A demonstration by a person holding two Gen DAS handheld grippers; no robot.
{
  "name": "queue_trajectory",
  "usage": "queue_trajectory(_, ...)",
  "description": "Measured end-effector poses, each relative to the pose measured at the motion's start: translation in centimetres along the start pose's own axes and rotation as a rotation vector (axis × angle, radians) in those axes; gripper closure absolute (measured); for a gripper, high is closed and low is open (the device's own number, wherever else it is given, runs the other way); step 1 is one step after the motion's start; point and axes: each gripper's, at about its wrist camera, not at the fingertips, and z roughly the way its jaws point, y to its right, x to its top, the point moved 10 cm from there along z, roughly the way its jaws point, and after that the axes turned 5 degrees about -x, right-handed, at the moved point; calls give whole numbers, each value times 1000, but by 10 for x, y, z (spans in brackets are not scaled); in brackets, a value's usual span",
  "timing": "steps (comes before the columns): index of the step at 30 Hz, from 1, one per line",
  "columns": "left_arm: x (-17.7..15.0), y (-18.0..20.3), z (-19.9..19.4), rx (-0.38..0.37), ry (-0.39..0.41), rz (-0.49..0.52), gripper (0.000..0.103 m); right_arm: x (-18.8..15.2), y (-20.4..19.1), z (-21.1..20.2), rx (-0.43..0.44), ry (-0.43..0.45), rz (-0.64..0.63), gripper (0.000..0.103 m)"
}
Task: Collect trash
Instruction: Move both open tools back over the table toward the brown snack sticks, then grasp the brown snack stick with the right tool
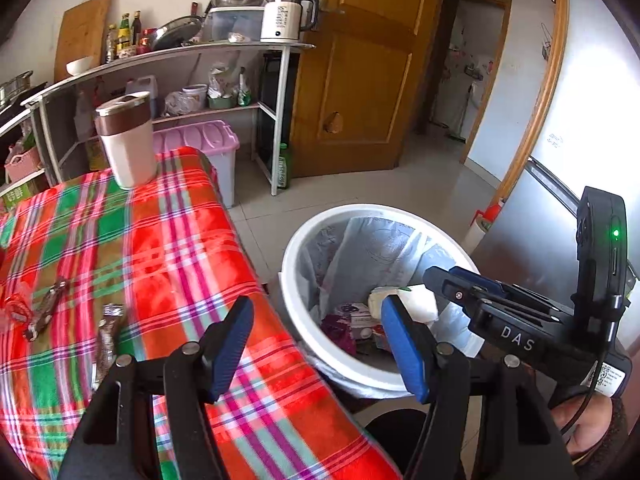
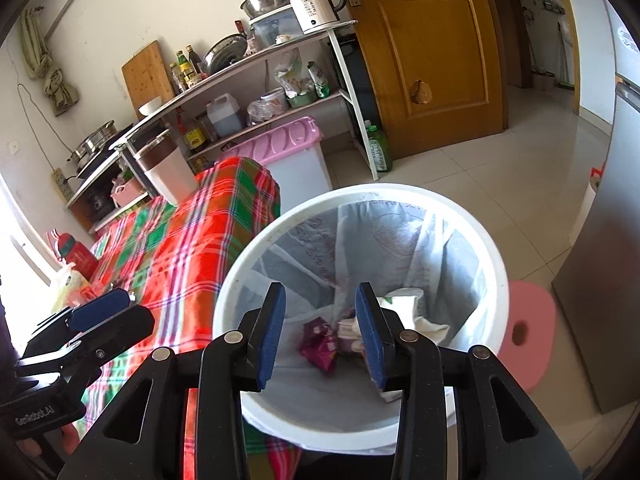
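Observation:
A white trash bin with a pale liner stands on the floor beside the plaid-covered table; it also fills the right wrist view. Purple wrappers and white crumpled paper lie inside it. Two brown snack wrappers and a red wrapper lie on the table at the left. My left gripper is open and empty over the table's edge. My right gripper is open and empty above the bin; it also shows in the left wrist view.
A white and brown tumbler stands at the table's far end. Behind are a metal shelf rack with a kettle, bowls and bottles, a pink-lidded box, and a wooden door. A pink stool and a fridge stand right of the bin.

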Motion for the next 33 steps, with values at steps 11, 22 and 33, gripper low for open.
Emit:
queue_trajectory(11, -19, -71, -44, 121, 57, -92, 35, -9, -61, -1, 62, 7, -56, 65)
queue_trajectory(22, -41, -143, -83, 213, 88, -198, 34, -22, -127, 9, 119, -20, -131, 65)
queue_trajectory(33, -60, -211, -120, 295, 120, -287, 34, -43, -188, 34, 164, -86, -211, 65)
